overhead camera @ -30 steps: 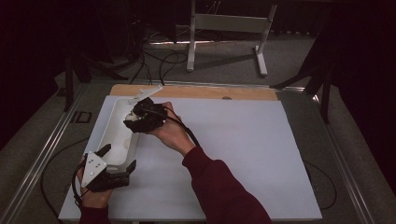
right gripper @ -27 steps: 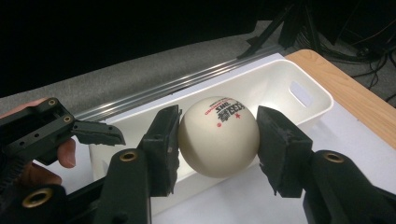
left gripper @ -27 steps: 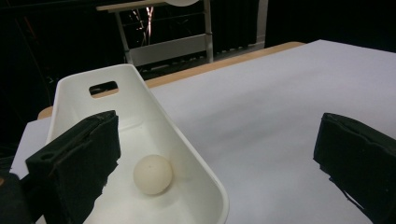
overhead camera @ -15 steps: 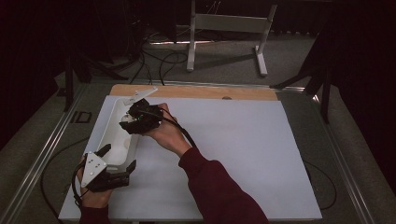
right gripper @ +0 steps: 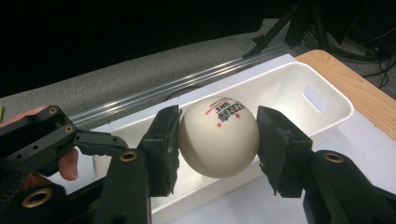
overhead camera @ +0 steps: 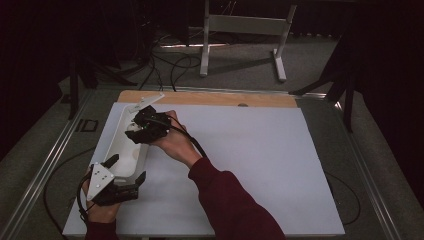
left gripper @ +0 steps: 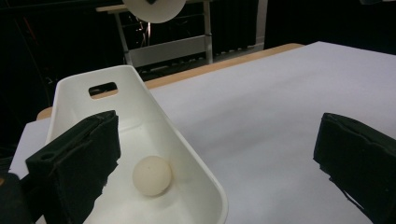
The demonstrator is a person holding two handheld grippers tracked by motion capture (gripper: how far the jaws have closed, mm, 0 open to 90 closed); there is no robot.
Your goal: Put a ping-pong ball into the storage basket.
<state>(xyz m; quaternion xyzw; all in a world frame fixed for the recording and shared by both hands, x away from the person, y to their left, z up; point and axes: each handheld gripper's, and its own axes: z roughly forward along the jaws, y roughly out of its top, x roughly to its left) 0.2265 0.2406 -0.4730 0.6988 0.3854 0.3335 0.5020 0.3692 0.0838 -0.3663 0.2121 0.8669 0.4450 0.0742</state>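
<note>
I saw the right gripper [right gripper: 218, 140] with its fingers [right gripper: 164, 144] clenched on a white table tennis ball [right gripper: 218, 136], one pad pressed to each side of it. Red and dark print showed on the top of the ball. In the right gripper view the ball hung above a long white plastic tray [right gripper: 327, 100] with a slot handle cut into its end wall.

From the high view, the tray [overhead camera: 120, 136] lay lengthwise along the left edge of the white tabletop [overhead camera: 260, 160], its far end near the far left corner, just short of the bare wooden strip at the far edge. The right gripper [overhead camera: 145, 125] was held over the far half of the tray by a hand in a dark red sleeve that reached in from the near edge.

The left gripper [overhead camera: 120, 172] sat at the near end of the tray, close to the near left corner. Its fingers [left gripper: 79, 158] were spread wide and grasped nothing; one finger stood over the tray and the other out over bare tabletop, with the tray's side wall between them. In the left gripper view a second white ball [left gripper: 152, 175] rested on the tray floor, just beside the finger inside the tray.
</note>
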